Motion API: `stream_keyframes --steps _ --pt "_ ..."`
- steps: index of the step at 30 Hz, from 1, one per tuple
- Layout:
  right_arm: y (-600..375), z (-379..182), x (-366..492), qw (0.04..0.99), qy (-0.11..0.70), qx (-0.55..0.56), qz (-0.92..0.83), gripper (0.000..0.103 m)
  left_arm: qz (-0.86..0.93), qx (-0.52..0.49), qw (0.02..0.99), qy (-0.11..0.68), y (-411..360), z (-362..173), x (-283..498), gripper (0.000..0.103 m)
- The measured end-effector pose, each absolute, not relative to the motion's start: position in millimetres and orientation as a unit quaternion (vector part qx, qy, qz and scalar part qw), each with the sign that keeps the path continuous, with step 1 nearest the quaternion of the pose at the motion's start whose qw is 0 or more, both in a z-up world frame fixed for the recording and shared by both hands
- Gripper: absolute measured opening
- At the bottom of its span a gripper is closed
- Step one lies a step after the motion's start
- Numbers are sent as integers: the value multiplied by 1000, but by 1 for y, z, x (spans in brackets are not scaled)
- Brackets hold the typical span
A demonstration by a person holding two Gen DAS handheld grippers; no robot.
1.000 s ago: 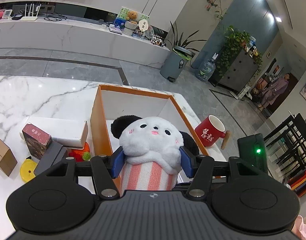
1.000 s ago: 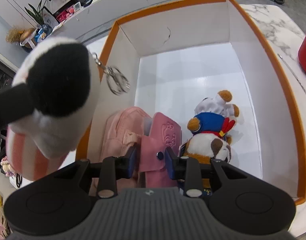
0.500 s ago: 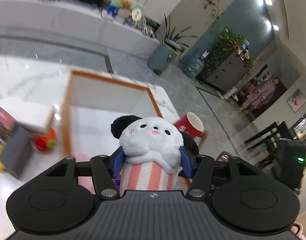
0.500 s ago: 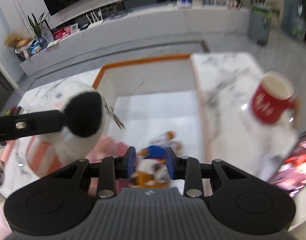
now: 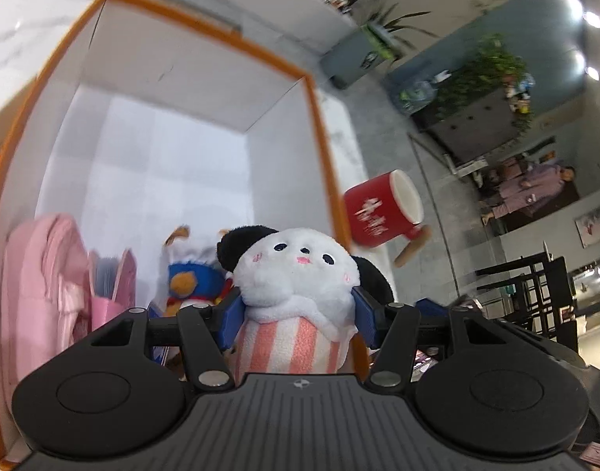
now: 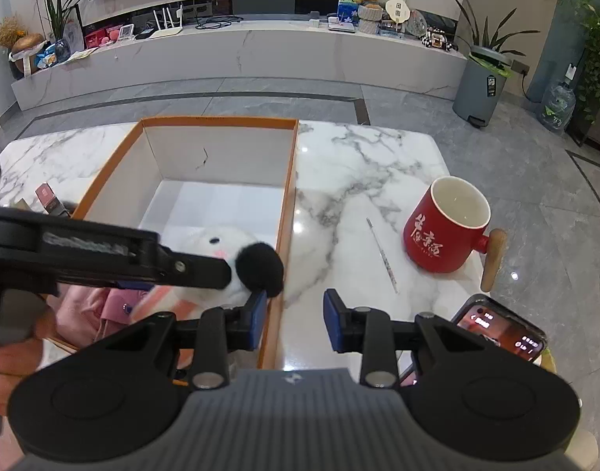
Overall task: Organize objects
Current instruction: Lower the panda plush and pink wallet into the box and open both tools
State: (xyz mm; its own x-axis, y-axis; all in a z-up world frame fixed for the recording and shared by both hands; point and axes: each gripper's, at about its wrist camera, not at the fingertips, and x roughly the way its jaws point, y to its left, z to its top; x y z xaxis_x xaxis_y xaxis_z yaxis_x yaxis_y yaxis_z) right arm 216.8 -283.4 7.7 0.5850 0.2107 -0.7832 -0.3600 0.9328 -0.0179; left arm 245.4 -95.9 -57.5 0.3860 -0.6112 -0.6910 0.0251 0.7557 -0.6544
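A white panda plush [image 5: 296, 271] with black ears and a pink-striped body sits between the blue pads of my left gripper [image 5: 296, 310]. The pads still touch its sides while the jaws are opening. It hangs low inside the orange-rimmed white box [image 5: 319, 137], at the near right corner beside a chef-hat dog plush [image 5: 190, 278] and a pink wallet [image 5: 111, 286]. In the right wrist view the panda [image 6: 217, 251] shows inside the box [image 6: 288, 196]. My right gripper [image 6: 295, 320] is narrowly open and empty, above the box's right wall.
A red mug [image 6: 445, 231] with a wooden handle stands on the marble table right of the box. A thin stick [image 6: 382, 255] and a lit phone [image 6: 500, 329] lie near it. Pink cloth [image 5: 44, 274] fills the box's near left. A hand [image 6: 9, 357] grips the left tool.
My left gripper came down with the panda from above the box's near edge into the box. My right gripper rose out of the box, away from the pink wallet, and shifted right.
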Motion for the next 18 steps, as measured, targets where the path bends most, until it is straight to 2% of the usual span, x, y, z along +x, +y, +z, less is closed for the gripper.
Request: stream_keyframes --steps 5,9,12,18 --pt "-282 6 220 886 426 -82 163 35 -209 -301 759 539 -90 -71 252 72" --pt "-275 6 217 884 425 -85 175 35 -218 -287 764 534 -83 -61 248 81" --pt "-269 11 214 886 413 -88 190 33 -223 -273 772 529 -77 -48 243 81" --pt "-246 17 213 878 403 -106 236 27 -212 -265 798 498 -53 -24 234 73"
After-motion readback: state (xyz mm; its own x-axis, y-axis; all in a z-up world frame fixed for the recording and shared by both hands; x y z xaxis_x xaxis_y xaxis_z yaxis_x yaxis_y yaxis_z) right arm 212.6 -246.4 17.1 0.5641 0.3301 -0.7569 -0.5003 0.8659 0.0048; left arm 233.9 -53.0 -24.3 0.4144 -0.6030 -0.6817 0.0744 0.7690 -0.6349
